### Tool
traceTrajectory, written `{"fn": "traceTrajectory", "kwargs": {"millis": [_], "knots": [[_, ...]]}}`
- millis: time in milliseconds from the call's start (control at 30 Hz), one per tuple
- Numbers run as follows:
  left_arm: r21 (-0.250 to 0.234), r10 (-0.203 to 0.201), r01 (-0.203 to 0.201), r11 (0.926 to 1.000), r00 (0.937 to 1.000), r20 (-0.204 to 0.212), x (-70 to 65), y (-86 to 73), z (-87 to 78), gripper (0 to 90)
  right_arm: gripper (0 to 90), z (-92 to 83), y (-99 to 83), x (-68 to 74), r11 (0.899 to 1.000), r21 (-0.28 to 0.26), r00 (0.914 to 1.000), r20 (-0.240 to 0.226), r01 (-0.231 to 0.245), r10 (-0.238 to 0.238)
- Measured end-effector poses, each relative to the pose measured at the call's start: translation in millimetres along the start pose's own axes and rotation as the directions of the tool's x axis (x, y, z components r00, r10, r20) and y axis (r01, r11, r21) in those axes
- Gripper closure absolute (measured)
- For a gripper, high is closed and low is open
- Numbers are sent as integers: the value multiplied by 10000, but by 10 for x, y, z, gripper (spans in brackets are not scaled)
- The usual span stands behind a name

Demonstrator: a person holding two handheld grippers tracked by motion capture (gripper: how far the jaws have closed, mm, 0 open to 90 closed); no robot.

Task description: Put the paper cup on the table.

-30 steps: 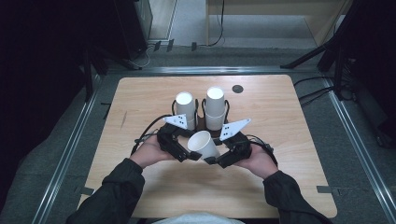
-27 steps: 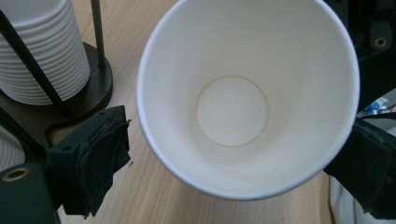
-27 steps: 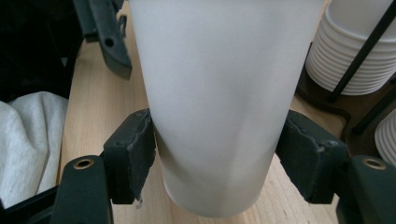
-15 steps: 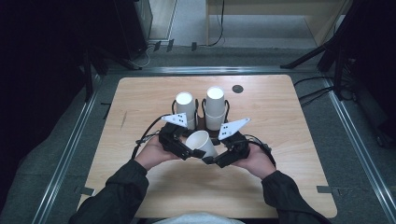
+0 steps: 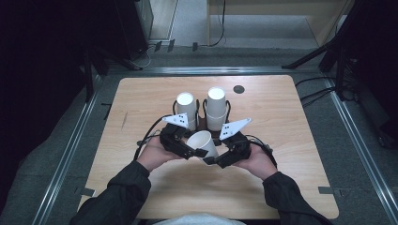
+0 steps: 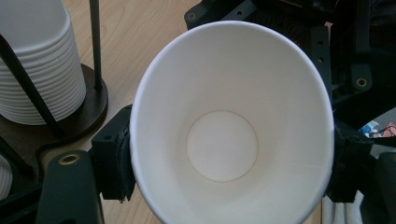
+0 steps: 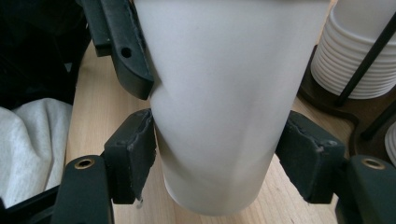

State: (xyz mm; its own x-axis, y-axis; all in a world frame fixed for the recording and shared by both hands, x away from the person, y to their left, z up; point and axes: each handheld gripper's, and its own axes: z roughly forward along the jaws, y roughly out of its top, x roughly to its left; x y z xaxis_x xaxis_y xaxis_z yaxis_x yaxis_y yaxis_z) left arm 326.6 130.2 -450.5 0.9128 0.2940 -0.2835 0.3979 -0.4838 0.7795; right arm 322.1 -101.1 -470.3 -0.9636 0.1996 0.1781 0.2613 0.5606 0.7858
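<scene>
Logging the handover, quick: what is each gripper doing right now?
Left gripper: jaws just been closing, now pressing the paper cup rim.
Right gripper: closed on the cup's body.

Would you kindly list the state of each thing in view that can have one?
paper cup: empty, tilted, held off the table.
left hand-held gripper: jaws just been closing, at the cup's rim.
right hand-held gripper: shut on the cup's body.
cup stacks: upside down in their holder.
</scene>
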Motion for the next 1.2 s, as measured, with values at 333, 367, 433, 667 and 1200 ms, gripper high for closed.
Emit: {"fn": "traceTrajectory", "kwargs": {"millis": [333,367,433,667,1200], "knots": [[110,-87,89,9999,9998,-194,30,0,-40,235,252,10,-2,5,9999,130,10000,48,-66,65],[147,-92,95,9998,9998,-196,33,1,-42,235,249,13,-5,7,9998,187,10000,92,-23,21],[204,-42,48,9998,9997,-258,34,4,-52,235,246,22,-16,6,9994,354,10000,99,-19,16],[262,-112,120,9996,9994,-337,70,1,-123,238,242,13,-41,5,9993,377,9996,280,27,-38],[774,-106,195,9968,9935,-1136,204,-43,-351,238,228,-34,-107,-30,9989,410,9937,1109,-236,189]]}}
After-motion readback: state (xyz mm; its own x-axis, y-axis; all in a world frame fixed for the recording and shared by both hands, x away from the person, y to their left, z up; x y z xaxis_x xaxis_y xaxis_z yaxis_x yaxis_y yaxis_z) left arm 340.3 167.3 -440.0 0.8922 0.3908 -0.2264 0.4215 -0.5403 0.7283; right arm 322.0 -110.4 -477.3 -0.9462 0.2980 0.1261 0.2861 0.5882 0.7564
